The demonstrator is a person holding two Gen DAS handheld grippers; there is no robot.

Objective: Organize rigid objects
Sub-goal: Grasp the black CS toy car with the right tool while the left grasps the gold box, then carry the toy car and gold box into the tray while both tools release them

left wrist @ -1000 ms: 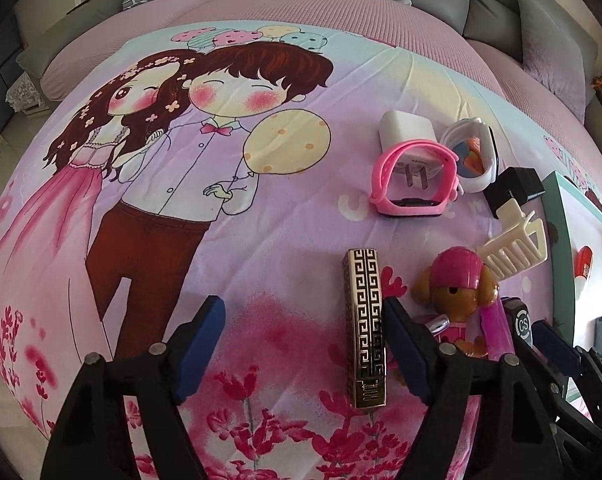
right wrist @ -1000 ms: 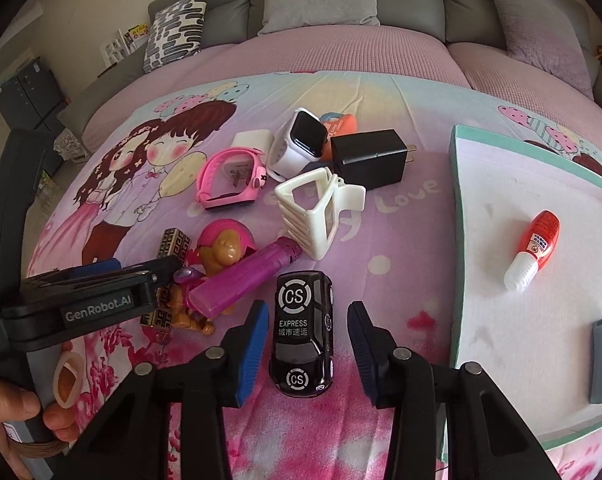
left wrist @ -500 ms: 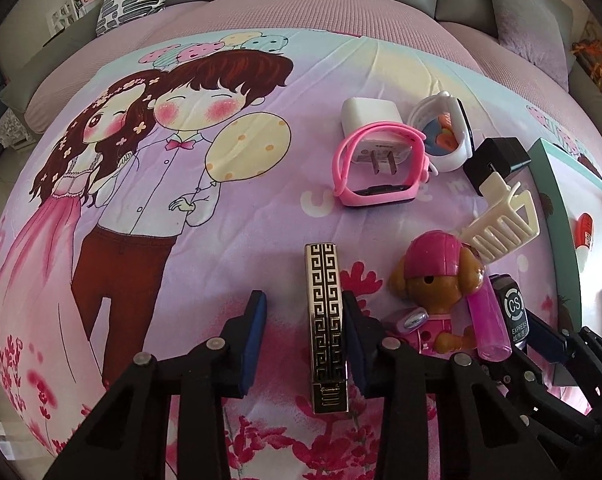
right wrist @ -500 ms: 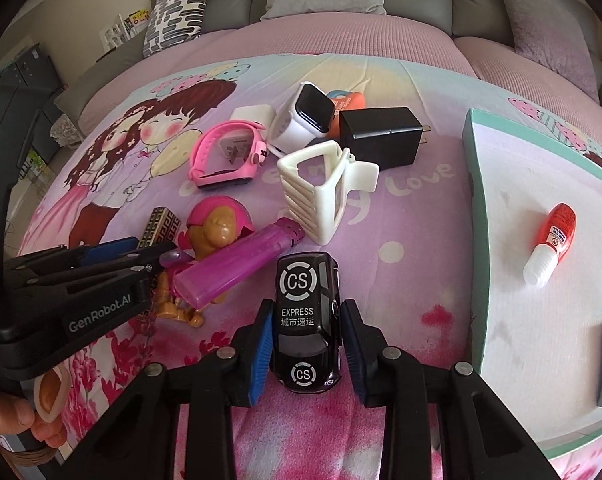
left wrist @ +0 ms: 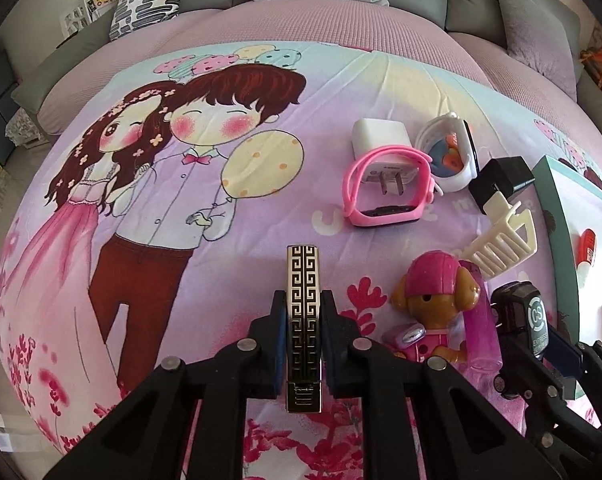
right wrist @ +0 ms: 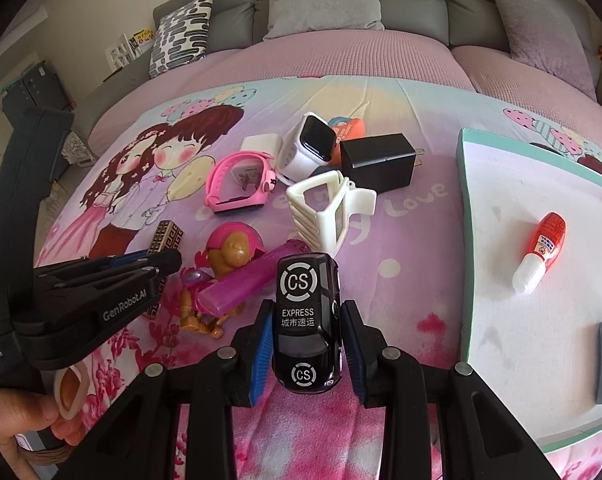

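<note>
1. The left tool has just closed and pinches the gold patterned lighter at lower centre of its frame, on the cartoon bedsheet.
2. The right tool has just closed and grips the black toy car at lower centre, apparently tilted nose-up.
3. The pink lighter lies across the dog figurine, left of the car.
4. A teal-rimmed tray at right holds a red bottle.

A home living room: a grey sofa with cushions, its seat under a cartoon-printed sheet.
</note>
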